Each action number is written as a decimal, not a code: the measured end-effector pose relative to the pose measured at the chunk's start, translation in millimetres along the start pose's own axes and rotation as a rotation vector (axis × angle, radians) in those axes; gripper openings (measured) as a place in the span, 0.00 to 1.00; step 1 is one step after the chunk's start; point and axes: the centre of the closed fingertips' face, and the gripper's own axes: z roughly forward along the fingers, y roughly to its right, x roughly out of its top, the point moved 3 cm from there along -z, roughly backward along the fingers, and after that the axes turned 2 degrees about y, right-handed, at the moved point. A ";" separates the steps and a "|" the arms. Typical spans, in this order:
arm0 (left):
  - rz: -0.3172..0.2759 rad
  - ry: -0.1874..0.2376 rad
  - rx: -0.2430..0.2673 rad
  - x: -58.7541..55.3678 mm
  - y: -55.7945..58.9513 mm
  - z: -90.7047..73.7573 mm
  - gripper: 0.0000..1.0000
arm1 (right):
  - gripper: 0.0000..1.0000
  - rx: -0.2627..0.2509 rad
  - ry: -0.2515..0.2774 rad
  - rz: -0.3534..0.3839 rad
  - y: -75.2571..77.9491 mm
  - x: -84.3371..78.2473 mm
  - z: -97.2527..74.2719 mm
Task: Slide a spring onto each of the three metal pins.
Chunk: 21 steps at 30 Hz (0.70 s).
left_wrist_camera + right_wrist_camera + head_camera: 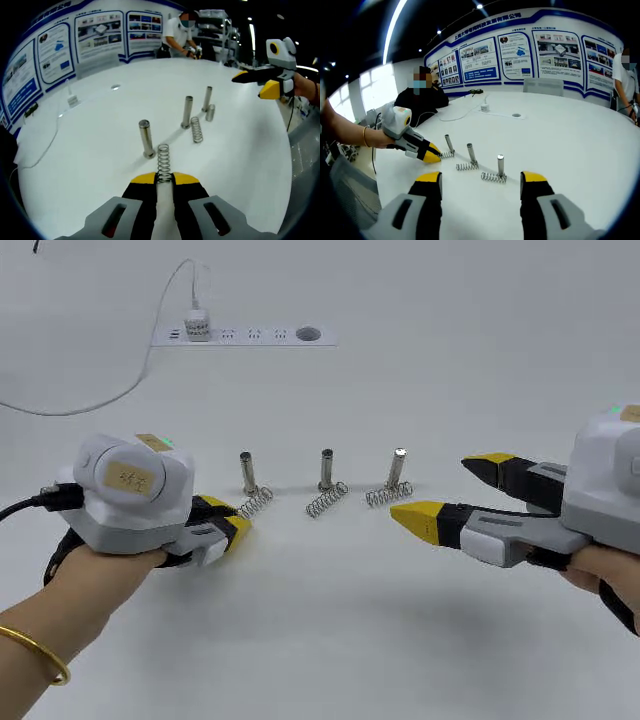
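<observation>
Three short metal pins stand upright in a row on the white table: left pin (247,472), middle pin (326,469), right pin (397,467). A spring lies at each pin's foot: left spring (256,502), middle spring (327,499), right spring (388,496). My left gripper (235,525) is shut on the near end of the left spring (163,159), beside the nearest pin (146,138). My right gripper (452,487) hangs open, just right of the right pin (500,164) and its spring (493,177), with nothing between its jaws.
A white power strip (245,335) with a plugged-in charger and a trailing cable (130,380) lies at the table's far side. People stand and sit beyond the table's edge (422,97), in front of wall posters.
</observation>
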 end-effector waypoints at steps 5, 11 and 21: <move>-0.012 0.000 -0.012 -1.7 1.8 -2.7 0.10 | 0.64 0.010 -0.002 0.006 -2.4 0.1 1.9; -0.004 0.030 -0.009 -0.4 7.5 -15.1 0.10 | 0.64 0.026 0.001 0.036 -5.4 0.8 2.4; -0.005 0.124 -0.021 12.5 28.5 -41.1 0.10 | 0.61 0.077 0.024 0.100 -19.5 7.8 3.8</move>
